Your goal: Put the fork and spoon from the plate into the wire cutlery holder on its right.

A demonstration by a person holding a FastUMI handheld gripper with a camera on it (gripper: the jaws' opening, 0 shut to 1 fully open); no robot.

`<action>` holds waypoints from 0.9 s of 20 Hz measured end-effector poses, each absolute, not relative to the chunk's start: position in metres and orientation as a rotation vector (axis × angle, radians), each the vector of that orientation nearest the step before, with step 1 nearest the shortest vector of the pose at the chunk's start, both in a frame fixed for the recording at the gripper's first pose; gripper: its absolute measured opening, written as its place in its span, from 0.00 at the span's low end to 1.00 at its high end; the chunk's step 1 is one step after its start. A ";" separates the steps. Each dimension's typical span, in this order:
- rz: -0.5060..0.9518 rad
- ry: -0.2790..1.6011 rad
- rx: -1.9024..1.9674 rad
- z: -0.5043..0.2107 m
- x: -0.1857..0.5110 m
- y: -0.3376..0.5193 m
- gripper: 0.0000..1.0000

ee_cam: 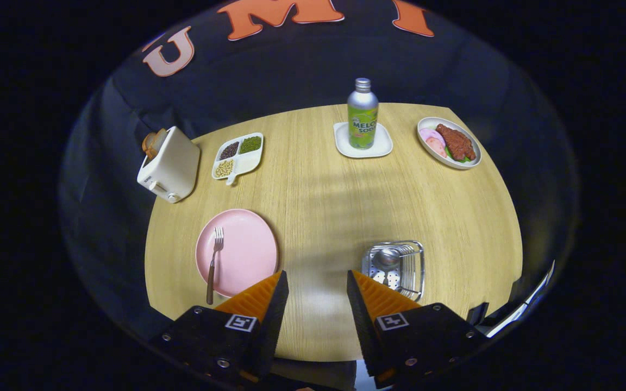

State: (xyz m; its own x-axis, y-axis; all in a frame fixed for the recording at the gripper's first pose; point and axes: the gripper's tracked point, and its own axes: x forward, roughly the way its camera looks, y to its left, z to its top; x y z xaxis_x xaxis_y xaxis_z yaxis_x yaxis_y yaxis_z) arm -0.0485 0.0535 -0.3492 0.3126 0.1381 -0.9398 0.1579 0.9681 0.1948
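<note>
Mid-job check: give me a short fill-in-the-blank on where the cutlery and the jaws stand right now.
1. The fork lies on the pink ____.
2. The spoon already rests inside the wire ____.
3. The gripper has its jaws ____, with nothing but bare table between them.
4. The bottle stands on a white ____.

Missing words: plate; cutlery holder; open; coaster

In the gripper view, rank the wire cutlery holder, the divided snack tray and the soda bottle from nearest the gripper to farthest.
The gripper hangs with open jaws, holding nothing.
1. Wire cutlery holder: just ahead of the right finger, spoon inside.
2. Divided snack tray: beyond the pink plate, beside the toaster.
3. Soda bottle: on its coaster at the table's far edge.
</note>
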 end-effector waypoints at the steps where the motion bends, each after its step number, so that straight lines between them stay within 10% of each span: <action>1: 0.011 1.270 0.269 -0.352 -0.048 0.066 0.67; 18: 0.254 1.482 0.254 -0.407 -0.033 0.242 0.72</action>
